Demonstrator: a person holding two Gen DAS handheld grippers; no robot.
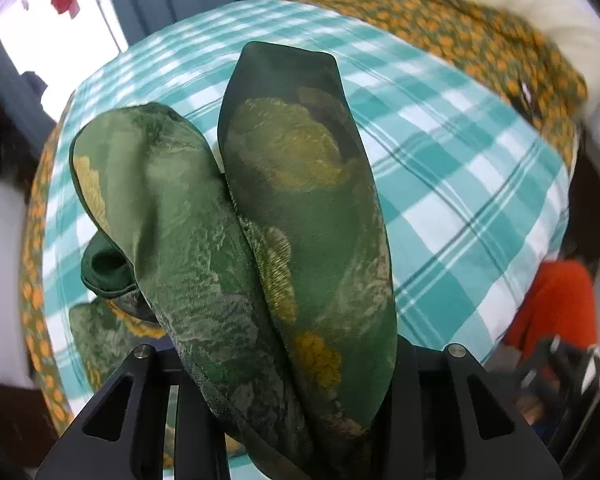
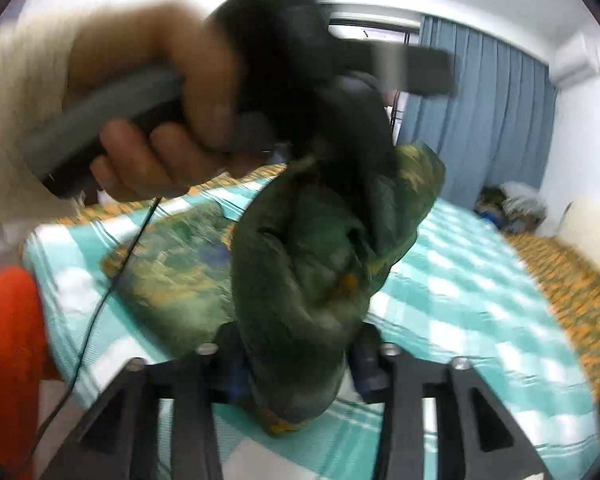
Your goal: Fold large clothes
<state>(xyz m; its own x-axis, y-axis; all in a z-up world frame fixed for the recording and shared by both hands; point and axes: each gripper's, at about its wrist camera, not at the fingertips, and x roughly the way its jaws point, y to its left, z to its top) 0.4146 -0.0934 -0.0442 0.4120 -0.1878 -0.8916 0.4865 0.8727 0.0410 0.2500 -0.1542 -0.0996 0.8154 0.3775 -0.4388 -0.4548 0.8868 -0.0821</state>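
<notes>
The green patterned garment (image 1: 300, 208) is up off the bed, bunched in both claws at once: the left gripper (image 1: 296, 412) has two long soft lobes of it spilling forward from between its fingers, clamped on the cloth, and the right gripper (image 2: 296, 364) is likewise closed on a thick wad of the same fabric (image 2: 311, 264). A part of the cloth trails down onto the checked teal sheet (image 1: 459, 184) near the bed's left edge as the left camera sees it. It looks thin, silky and very light, with a sheen that suggests it will slide through a pinch and slump rather than hold a crease; I would judge it wants holding at a hem or a corner, stretched between the two claws, not by a gathered fistful as now. In the right view the person's left hand (image 2: 152, 120) on its gripper handle sits close in front, blurred, with a thin black cable (image 2: 112, 280) hanging from it over the sheet; that cable could snag a loose fold. The orange-flowered bedcover (image 1: 499, 40) borders the sheet, something red (image 1: 555, 304) sits at the bed's right side, and blue curtains (image 2: 479, 100) hang beyond. The middle of the sheet lies open for spreading the cloth flat.
</notes>
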